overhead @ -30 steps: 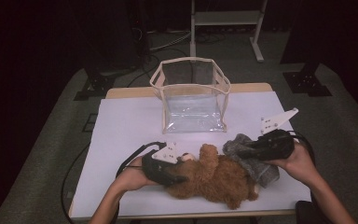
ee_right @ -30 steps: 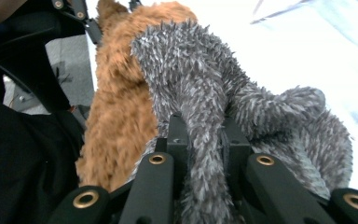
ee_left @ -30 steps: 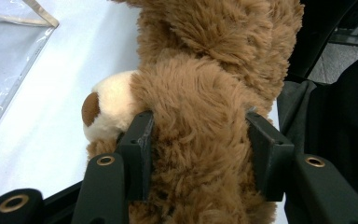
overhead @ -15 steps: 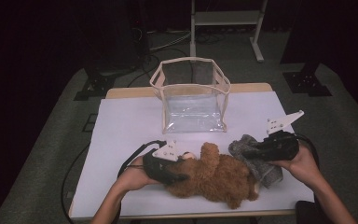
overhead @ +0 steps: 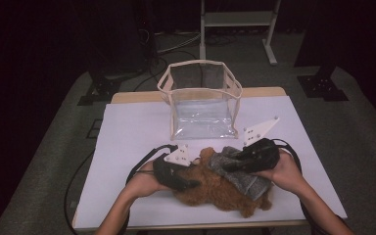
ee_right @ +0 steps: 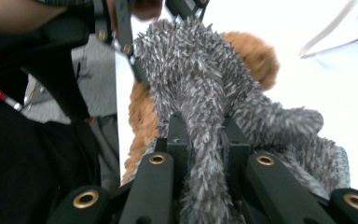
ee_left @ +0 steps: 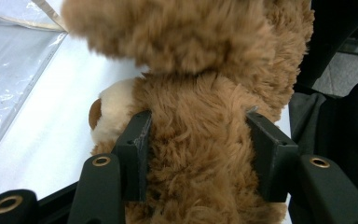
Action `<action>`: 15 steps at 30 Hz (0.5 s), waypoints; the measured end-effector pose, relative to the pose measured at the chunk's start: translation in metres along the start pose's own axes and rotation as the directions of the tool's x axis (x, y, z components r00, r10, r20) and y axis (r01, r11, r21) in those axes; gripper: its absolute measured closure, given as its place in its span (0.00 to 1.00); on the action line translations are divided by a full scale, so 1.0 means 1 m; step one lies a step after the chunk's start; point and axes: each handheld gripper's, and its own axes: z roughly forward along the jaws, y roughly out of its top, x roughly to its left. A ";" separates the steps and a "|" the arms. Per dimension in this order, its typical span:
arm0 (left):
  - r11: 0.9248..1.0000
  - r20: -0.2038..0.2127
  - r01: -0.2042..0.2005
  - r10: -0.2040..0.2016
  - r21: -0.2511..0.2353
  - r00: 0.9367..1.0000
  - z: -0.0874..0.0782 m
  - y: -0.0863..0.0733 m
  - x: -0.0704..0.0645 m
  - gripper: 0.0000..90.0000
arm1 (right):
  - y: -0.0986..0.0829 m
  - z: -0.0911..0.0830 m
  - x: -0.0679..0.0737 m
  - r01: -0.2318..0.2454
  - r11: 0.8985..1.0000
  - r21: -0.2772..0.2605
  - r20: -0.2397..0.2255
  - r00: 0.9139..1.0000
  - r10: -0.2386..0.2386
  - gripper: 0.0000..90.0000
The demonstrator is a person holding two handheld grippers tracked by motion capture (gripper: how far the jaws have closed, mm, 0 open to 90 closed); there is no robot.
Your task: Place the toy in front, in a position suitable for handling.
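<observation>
Lying lengthwise across the table, teddy bear (overhead: 215,188) in left tongs (overhead: 188,185); right tongs (overhead: 227,166) pinching grey cloth (overhead: 242,178).

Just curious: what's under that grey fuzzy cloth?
The cloth lies over the brown teddy, pinched by the right gripper. The teddy's covered part is hidden.

White-topped table (overhead: 127,147): clear plastic bag (overhead: 203,105) upright near far edge; brown teddy bear (overhead: 215,188) lying near front edge.
</observation>
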 end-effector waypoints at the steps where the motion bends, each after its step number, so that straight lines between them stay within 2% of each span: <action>1: 1.000 0.001 0.002 -0.002 -0.003 1.000 0.000 -0.001 0.000 0.52 | -0.003 0.006 0.001 -0.002 1.000 0.021 -0.012 1.000 0.002 0.86; 3: 1.000 0.004 0.004 -0.004 -0.005 1.000 0.000 -0.001 0.000 0.52 | -0.011 0.013 0.002 -0.003 0.998 0.062 -0.027 1.000 0.004 0.86; 6: 1.000 0.005 0.005 -0.005 -0.010 1.000 0.001 -0.001 0.000 0.52 | -0.017 0.009 0.005 -0.012 0.998 0.055 -0.020 1.000 0.013 0.86; 11: 1.000 0.005 -0.009 0.008 0.007 1.000 0.000 0.000 0.000 0.52 | -0.001 -0.008 0.003 0.009 1.000 0.003 0.024 1.000 -0.009 0.86; 15: 1.000 0.008 -0.006 0.006 0.000 1.000 0.000 0.000 0.000 0.52 | 0.018 -0.013 -0.002 0.013 0.999 -0.035 0.041 0.999 -0.012 0.86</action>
